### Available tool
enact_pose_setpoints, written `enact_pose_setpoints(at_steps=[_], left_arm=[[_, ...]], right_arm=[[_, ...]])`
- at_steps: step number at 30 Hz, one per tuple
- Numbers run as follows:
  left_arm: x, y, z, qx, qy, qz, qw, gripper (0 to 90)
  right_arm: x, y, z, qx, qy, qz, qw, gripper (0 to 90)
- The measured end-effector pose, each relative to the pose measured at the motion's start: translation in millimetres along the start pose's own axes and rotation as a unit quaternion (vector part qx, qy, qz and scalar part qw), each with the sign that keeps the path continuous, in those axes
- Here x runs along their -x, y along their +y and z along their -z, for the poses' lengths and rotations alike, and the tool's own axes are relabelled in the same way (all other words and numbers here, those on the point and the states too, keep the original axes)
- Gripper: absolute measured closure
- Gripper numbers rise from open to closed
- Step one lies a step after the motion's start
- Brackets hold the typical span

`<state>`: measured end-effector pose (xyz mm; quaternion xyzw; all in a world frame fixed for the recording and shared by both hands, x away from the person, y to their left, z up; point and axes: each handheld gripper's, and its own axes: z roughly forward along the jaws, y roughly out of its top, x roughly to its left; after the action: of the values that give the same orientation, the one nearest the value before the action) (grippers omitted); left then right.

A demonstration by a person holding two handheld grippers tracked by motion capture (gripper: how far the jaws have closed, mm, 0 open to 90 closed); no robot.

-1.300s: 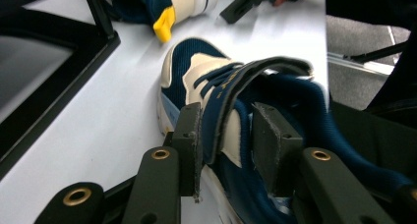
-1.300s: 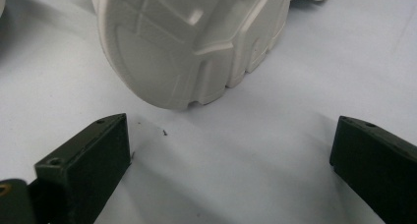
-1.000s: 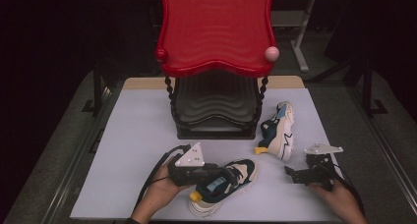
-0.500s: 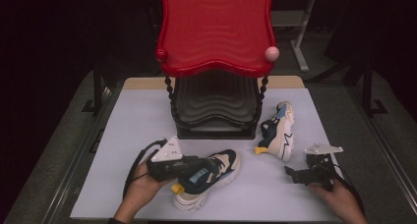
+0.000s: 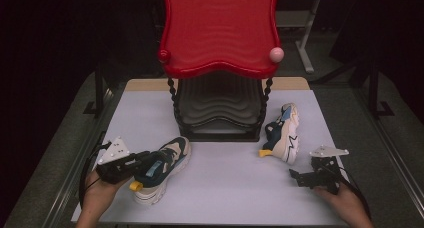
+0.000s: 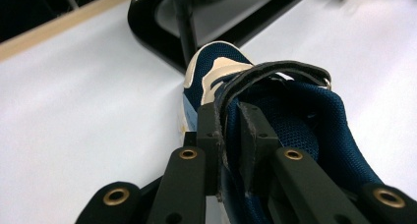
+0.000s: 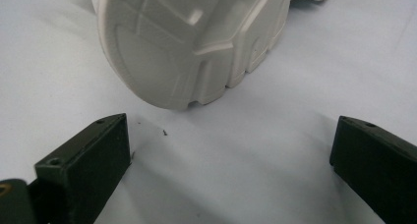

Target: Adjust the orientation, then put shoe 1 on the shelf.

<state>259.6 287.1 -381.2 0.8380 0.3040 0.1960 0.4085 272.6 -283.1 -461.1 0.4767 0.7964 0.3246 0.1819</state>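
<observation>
A navy and cream sneaker (image 5: 165, 163) with a yellow heel tab lies at the front left of the white table (image 5: 230, 188). My left gripper (image 5: 145, 164) is shut on its collar. In the left gripper view the black jaws (image 6: 231, 121) pinch the collar wall of this sneaker (image 6: 300, 121), toe pointing away. The matching sneaker (image 5: 283, 133) lies on its side at the right, beside the rack. My right gripper (image 5: 296, 177) rests open on the table in front of it. In the right gripper view its jaws (image 7: 231, 155) stand wide apart, facing that sneaker's white sole (image 7: 187, 42).
A shoe rack stands at the back middle, with a red wavy top shelf (image 5: 220, 33) and a black lower shelf (image 5: 220, 108) on beaded posts. Its black base (image 6: 216, 17) lies just beyond the held sneaker's toe. Dark floor surrounds the table.
My left hand has carried the held sneaker leftward, from the front middle of the table to the front left. The right gripper and the other sneaker have not moved.
</observation>
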Motion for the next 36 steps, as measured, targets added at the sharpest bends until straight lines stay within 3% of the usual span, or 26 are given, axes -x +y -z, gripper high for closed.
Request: enact_pose_setpoints(at_steps=[3,5,7,9,11,15,17,18,22,26,30,31,34,36], left_arm=[[-0.7,-3.5,0.4,-0.002,-0.002,0.008,1.0,77.1],[-4.3,-5.0,9.5,0.028,-0.015,0.031,0.999,75.7],[-6.7,-4.8,21.0,0.048,-0.017,0.04,0.9979,74.0],[-7.4,-6.1,26.4,0.05,-0.017,0.04,0.9978,81.2],[-9.7,-17.8,37.2,0.04,-0.013,0.052,0.9977,89.3],[-14.0,-41.4,38.7,-0.009,0.001,0.067,0.9977,89.9],[-15.2,-46.9,37.1,-0.02,0.0,0.073,0.9971,89.9],[-15.0,-55.2,31.3,-0.039,-0.007,0.08,0.996,89.9],[-9.0,-58.0,19.4,-0.048,-0.037,0.08,0.995,89.9],[-1.0,-53.6,14.4,-0.049,-0.051,0.073,0.9948,89.9],[19.2,-50.0,6.4,-0.051,-0.091,0.058,0.9928,89.9],[19.2,-50.0,6.4,-0.051,-0.091,0.058,0.9928,89.9],[34.2,-46.1,1.7,-0.05,-0.117,0.045,0.9908,89.9],[37.1,-43.9,1.0,-0.054,-0.121,0.039,0.9905,89.8]], right_arm=[[0.0,0.0,0.0,0.0,0.0,0.0,1.0,1.1],[0.0,0.0,0.0,0.0,0.0,0.0,1.0,1.1],[0.0,0.0,0.0,0.0,0.0,0.0,1.0,1.1],[0.0,0.0,0.0,0.0,0.0,0.0,1.0,1.1],[0.0,0.1,0.1,-0.001,0.0,0.0,1.0,1.1],[0.0,0.1,0.1,-0.001,0.0,0.0,1.0,1.1],[0.1,0.1,0.1,-0.001,0.0,0.0,1.0,1.1],[0.1,0.1,0.1,-0.001,0.0,0.0,1.0,1.1],[0.0,0.1,0.1,-0.001,0.0,0.0,1.0,1.1],[0.1,0.1,0.1,-0.001,0.0,0.0,1.0,1.1],[0.0,0.1,0.1,-0.001,0.0,-0.001,1.0,1.1],[0.0,0.1,0.1,-0.001,0.0,-0.001,1.0,1.1],[0.0,0.2,0.2,-0.002,0.0,0.0,1.0,1.1],[0.1,0.2,0.2,-0.002,0.0,-0.001,1.0,1.1]])
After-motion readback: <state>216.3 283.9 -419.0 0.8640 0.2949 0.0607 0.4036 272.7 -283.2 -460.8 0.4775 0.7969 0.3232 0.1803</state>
